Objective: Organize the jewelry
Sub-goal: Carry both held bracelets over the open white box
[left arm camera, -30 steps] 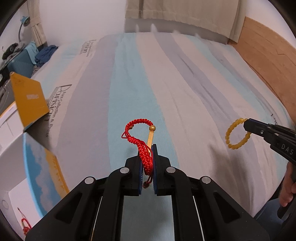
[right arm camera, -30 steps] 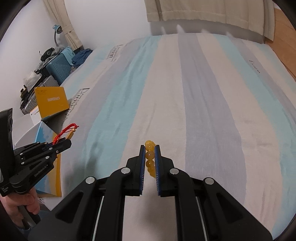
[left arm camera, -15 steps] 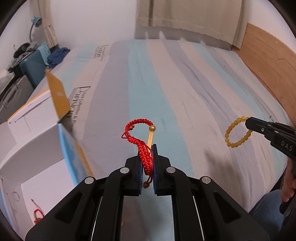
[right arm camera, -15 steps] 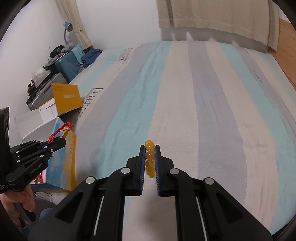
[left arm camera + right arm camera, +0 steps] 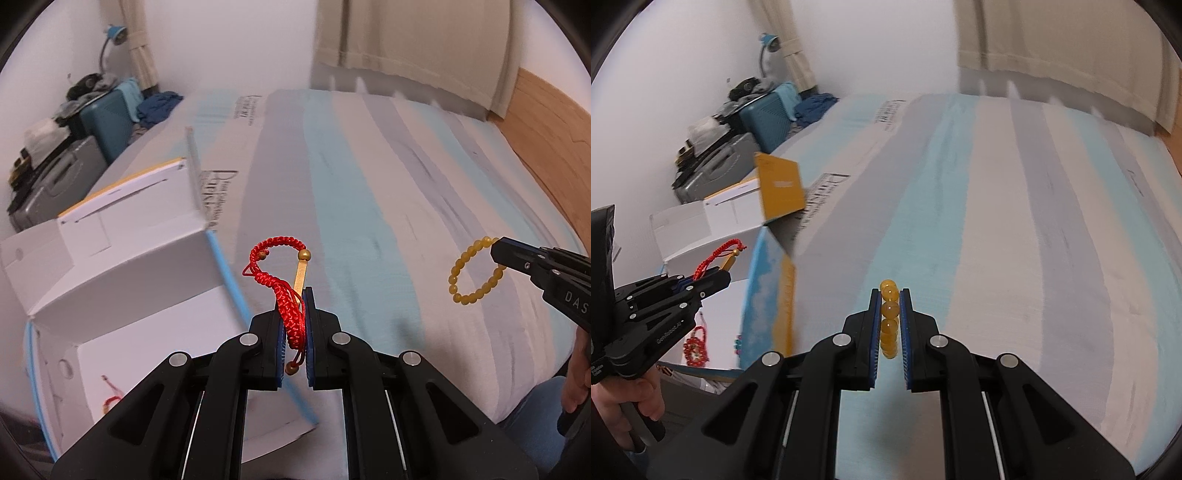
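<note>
My left gripper point(image 5: 294, 295) is shut on a red braided cord bracelet point(image 5: 280, 280) with gold beads, held in the air beside the open white cardboard box point(image 5: 122, 280). It also shows in the right wrist view point(image 5: 718, 275), near the box point(image 5: 738, 236). My right gripper point(image 5: 890, 295) is shut on a yellow bead bracelet point(image 5: 889, 314), held above the striped bed point(image 5: 997, 221). In the left wrist view the yellow bracelet point(image 5: 469, 273) hangs from the right gripper point(image 5: 496, 249) at the right. Red jewelry point(image 5: 695, 347) lies inside the box.
The box's orange-and-blue flaps point(image 5: 779, 188) stand open at the bed's left edge. Suitcases and clutter point(image 5: 74, 147) sit by the wall at far left. A wooden headboard point(image 5: 546, 122) lies at the right. A curtain point(image 5: 406, 44) hangs behind the bed.
Both grippers have swung left towards the box, which now fills more of the left wrist view. Both bracelets stay clamped as before.
</note>
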Available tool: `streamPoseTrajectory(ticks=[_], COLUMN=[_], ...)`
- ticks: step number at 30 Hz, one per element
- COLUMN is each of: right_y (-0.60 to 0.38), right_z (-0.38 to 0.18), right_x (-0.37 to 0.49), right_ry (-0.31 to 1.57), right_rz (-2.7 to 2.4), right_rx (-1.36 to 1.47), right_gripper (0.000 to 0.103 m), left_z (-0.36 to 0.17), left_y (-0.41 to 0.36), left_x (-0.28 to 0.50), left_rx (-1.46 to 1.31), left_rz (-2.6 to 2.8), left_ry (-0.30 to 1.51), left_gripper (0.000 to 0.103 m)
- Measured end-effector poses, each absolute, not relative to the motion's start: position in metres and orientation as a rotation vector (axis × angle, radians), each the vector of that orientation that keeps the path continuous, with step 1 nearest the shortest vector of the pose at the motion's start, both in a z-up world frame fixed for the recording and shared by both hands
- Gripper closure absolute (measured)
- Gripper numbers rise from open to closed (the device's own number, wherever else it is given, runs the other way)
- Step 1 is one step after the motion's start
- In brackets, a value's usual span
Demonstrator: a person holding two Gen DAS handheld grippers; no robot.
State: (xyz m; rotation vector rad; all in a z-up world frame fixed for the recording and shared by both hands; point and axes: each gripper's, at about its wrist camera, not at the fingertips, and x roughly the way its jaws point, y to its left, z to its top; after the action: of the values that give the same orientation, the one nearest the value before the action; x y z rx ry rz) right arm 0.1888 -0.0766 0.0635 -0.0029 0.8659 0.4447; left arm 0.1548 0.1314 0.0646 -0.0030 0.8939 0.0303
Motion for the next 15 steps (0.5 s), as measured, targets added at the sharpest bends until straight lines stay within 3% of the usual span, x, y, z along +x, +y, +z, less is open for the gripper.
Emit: streamPoseTrajectory(ticks=[15], right_y=[0.057], right_z=[0.089], right_x=[0.149], right_ry=[0.822], right_rz=[0.622], right_rx=[-0.083], right_gripper=[0.094], left_z=[0.074], left_y=[0.24], left_x=[0.099], left_rx=[-0.052], left_rz=[0.192], left_ry=[0.894], left_gripper=[0.096])
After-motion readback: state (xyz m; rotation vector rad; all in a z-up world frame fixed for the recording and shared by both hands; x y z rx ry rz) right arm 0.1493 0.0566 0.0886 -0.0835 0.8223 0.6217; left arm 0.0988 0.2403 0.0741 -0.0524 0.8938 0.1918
